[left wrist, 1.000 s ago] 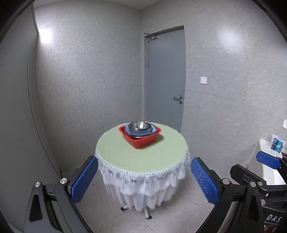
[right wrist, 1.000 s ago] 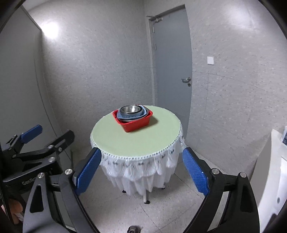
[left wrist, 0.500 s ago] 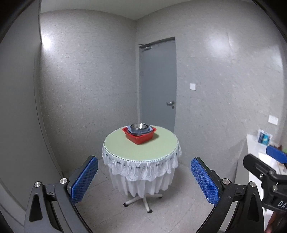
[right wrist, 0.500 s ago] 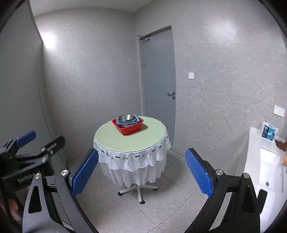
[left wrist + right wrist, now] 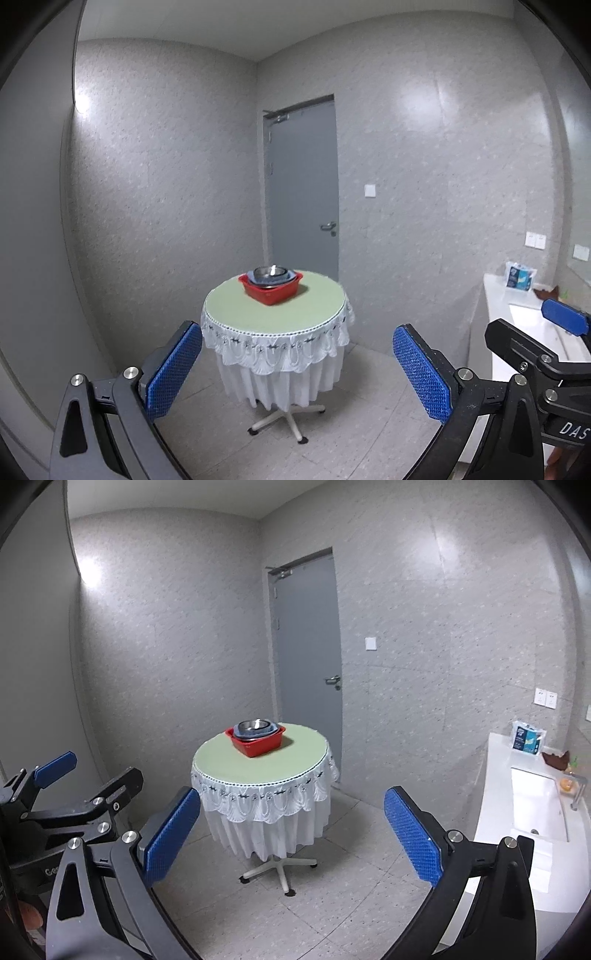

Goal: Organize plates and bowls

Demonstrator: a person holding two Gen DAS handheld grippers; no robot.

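Dishware sits nested on the round surface, toward its far side: a steel bowl inside a blue square bowl, inside a red plastic basin, which I judge a space-saving stack and the task largely done. Surface covering is pale green with a white lace skirt over a wheeled pedestal. Left tool and right tool hang well apart from the stack, each with jaws spread wide and empty; blue pads are knurled rubber, suited to smooth rims.
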